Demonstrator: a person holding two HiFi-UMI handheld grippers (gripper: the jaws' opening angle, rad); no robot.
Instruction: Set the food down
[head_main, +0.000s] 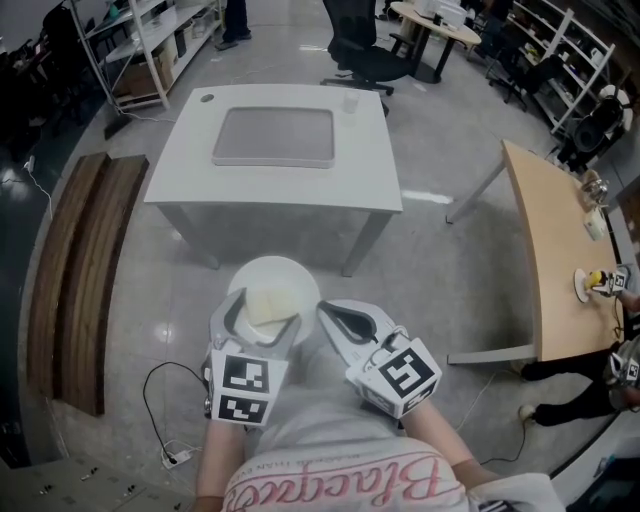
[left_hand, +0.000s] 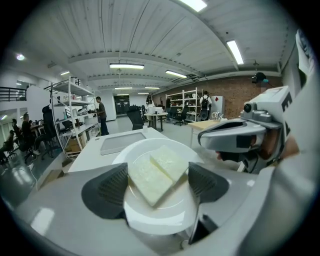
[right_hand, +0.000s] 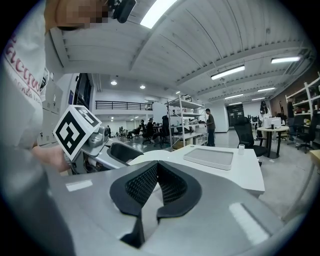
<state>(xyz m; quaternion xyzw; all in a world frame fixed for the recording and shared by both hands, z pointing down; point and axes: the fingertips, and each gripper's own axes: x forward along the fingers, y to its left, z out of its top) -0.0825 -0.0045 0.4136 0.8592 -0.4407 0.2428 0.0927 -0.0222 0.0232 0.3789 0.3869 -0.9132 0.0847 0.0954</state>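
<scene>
A white plate (head_main: 272, 278) carries two pale flat slices of food (head_main: 268, 304) lying side by side. My left gripper (head_main: 262, 318) is shut on the plate, one jaw at each side of its near rim, and holds it in the air above the floor, close to my body. In the left gripper view the food (left_hand: 157, 172) lies on the plate (left_hand: 155, 217) between the dark pads (left_hand: 111, 189). My right gripper (head_main: 330, 313) hovers just right of the plate, shut, its ribbed pads (right_hand: 142, 184) meeting with nothing between them.
A white table (head_main: 190, 170) stands ahead with a grey tray (head_main: 273, 137) in its middle and a small cup (head_main: 350, 103) at its far right corner. A wooden table (head_main: 545, 240) stands to the right, a wooden bench (head_main: 80, 270) to the left, and a cable (head_main: 160, 400) lies on the floor.
</scene>
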